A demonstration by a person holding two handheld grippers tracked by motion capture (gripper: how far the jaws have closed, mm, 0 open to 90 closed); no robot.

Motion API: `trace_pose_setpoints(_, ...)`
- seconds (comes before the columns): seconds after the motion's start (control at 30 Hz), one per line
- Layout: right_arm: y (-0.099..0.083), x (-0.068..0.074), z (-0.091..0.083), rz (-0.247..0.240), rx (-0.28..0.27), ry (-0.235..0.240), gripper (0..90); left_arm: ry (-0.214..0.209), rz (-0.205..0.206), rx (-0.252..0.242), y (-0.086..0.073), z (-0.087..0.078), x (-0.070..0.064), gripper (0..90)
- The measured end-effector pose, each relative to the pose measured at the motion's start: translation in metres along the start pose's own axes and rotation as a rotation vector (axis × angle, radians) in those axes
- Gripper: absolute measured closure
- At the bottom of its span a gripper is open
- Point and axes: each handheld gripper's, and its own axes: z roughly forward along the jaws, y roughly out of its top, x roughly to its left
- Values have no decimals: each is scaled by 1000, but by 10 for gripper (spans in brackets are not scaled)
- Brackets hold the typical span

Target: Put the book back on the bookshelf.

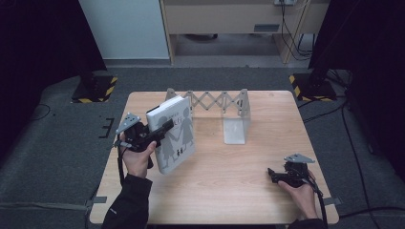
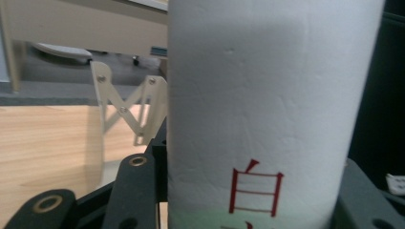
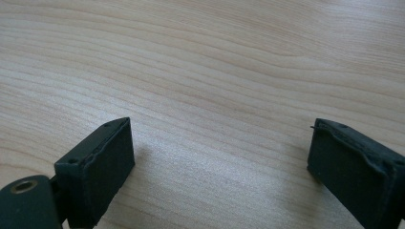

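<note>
1. Fingers (image 2: pixel 136 191) of the left gripper (image 1: pixel 160 131) are clamped on the white hardcover book with grey paper-cut figures (image 1: pixel 173 133), one on each side of its spine.
2. Seen from the left gripper view, the book's white spine (image 2: pixel 267 105) stands upright between the 2 black fingers, with red characters printed low on it.
3. From the high view, the book is held upright and a little tilted over the left half of the pale wooden desk (image 1: pixel 229 176); I cannot tell whether its lower edge touches the desk.
4. Just behind the book stands a white metal expanding bookrack (image 1: pixel 224 112), its scissor lattice running along the far edge of the desk and its right end plate well apart from the book.
5. Fingers (image 3: pixel 98 169) of the right gripper (image 1: pixel 279 175) are spread wide with bare wood between them, holding nothing.
6. Resting low near the desk's front right corner, the right gripper is well apart from the book.
</note>
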Motion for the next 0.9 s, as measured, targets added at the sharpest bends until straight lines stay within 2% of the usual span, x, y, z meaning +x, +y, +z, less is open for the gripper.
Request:
trace_pose_setpoints(0.1,0,0,0,0,0,0,88,27,14,-9,5,2,2,524)
trace_pose_setpoints(0.23,0,0,0,0,0,0,87,56,13,-18,10,9,7,524)
trace_pose_setpoints(0.37,0,0,0,0,1,0,87,100,37,-24,12,22,10,524)
trace_pose_setpoints(0.5,0,0,0,0,1,1,86,136,50,-37,12,37,13,524)
trace_pose_setpoints(0.67,0,0,0,1,0,0,86,174,37,-34,10,53,18,524)
trace_pose_setpoints(0.73,0,0,0,1,0,0,86,188,31,-30,7,58,21,524)
trace_pose_setpoints(0.9,0,0,0,-1,1,2,85,213,46,-41,2,65,23,524)
